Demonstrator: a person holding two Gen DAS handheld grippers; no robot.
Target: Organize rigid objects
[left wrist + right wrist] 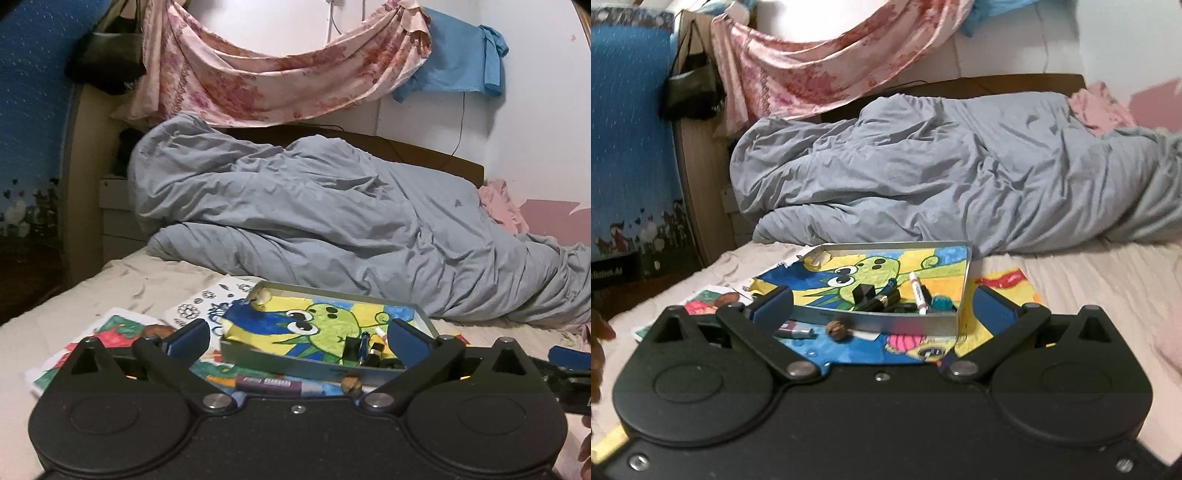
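Note:
A shallow grey tray (295,360) (886,324) lined with a frog drawing sits on the bed. It holds a white marker (918,293), black small items (882,300) (371,349) and a teal object (942,302). Outside its front wall lie a purple tube (267,384) (794,329) and a walnut (351,384) (836,327). My left gripper (295,338) is open and empty just before the tray. My right gripper (882,304) is open and empty, also just before the tray.
Coloured drawings (122,328) (1001,284) lie under and around the tray on the beige sheet (1089,280). A crumpled grey duvet (314,214) fills the far side of the bed. A wooden headboard stands at the left (701,177).

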